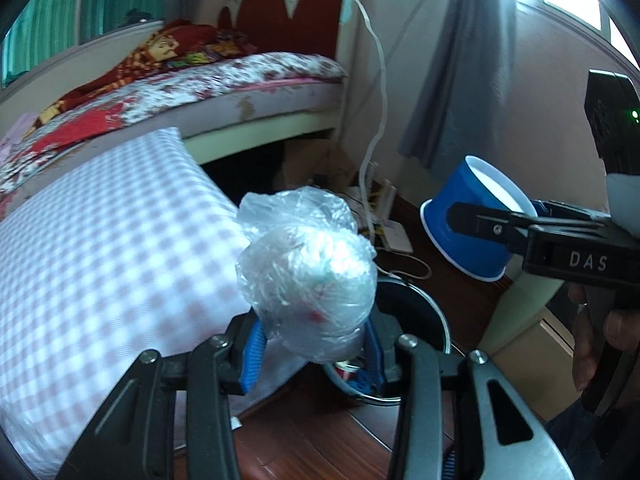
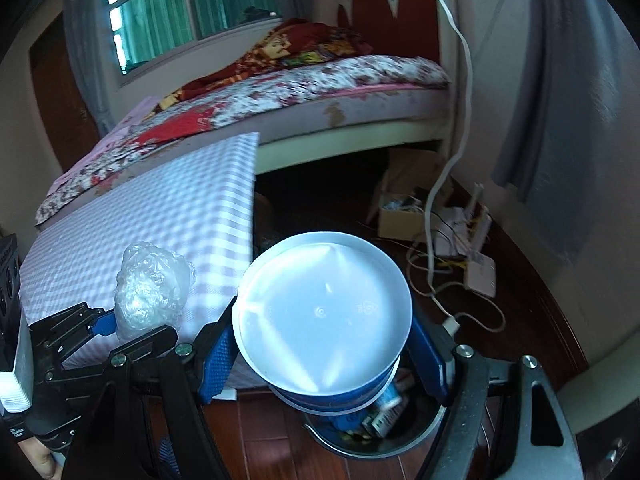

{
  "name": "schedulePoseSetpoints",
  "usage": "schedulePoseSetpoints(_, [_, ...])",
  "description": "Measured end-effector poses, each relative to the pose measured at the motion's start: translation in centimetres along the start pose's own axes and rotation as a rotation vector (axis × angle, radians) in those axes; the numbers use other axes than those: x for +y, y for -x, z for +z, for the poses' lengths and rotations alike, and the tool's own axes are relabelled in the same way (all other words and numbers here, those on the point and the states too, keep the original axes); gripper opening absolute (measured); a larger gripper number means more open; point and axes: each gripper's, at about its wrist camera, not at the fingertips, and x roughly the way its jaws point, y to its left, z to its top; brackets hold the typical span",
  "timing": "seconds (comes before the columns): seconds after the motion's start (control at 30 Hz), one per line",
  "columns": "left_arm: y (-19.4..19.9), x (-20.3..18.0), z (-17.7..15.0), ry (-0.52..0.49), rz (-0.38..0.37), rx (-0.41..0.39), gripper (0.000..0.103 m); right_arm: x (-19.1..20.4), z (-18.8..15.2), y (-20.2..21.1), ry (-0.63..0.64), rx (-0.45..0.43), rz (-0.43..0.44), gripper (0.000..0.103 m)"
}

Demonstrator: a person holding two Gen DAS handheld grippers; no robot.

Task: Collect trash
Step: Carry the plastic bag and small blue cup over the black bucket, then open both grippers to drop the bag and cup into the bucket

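Observation:
My left gripper [image 1: 314, 344] is shut on a crumpled clear plastic bag [image 1: 306, 268] and holds it just above a dark round trash bin [image 1: 416, 312] on the wooden floor. The bag also shows in the right wrist view [image 2: 150, 288]. My right gripper [image 2: 324, 354] is shut on a blue paper cup [image 2: 324, 312] with a white inside, held over the same bin [image 2: 384, 436], which holds cans and wrappers. In the left wrist view the cup [image 1: 466, 216] and the right gripper [image 1: 452, 216] hang right of the bag.
A pink-checked mattress [image 1: 100, 248] lies on the floor left of the bin. A bed [image 2: 300, 92] with floral bedding stands behind it. A white cable [image 2: 452, 160], a cardboard box [image 2: 400, 216] and a router [image 2: 480, 276] clutter the floor by the wall.

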Motion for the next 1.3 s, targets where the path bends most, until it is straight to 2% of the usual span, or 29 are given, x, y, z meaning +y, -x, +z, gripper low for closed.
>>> schedulePoseSetpoints(0.33, [-3.0,-4.7,-1.6,-0.058,-0.088,0.078,0.043,-4.4,-3.6,0.0,-0.029,0.053,-0.06,0.077])
schedulePoseSetpoints(0.5, [-4.4,-6.0,-2.4,-0.071,-0.11,0.113,0.043,-6.0,-5.3,-0.6,-0.015,0.086,-0.08,0.077])
schedulePoseSetpoints(0.67, [-6.8,-6.5,-4.0,-0.054,-0.141,0.181,0.043,-7.2,-7.3,-1.7,0.005,0.125,-0.088,0.077])
schedulePoseSetpoints(0.9, [-9.6,-6.7,-5.4,-0.031,-0.159,0.251,0.043,-7.4,-9.3,-4.8,0.095,0.189,-0.081,0.077])
schedulePoseSetpoints(1.3, [-14.2,-5.8,-5.9,0.008,-0.155,0.308,0.043,-7.2,-10.6,-11.4,0.201,0.286,-0.037,0.077])
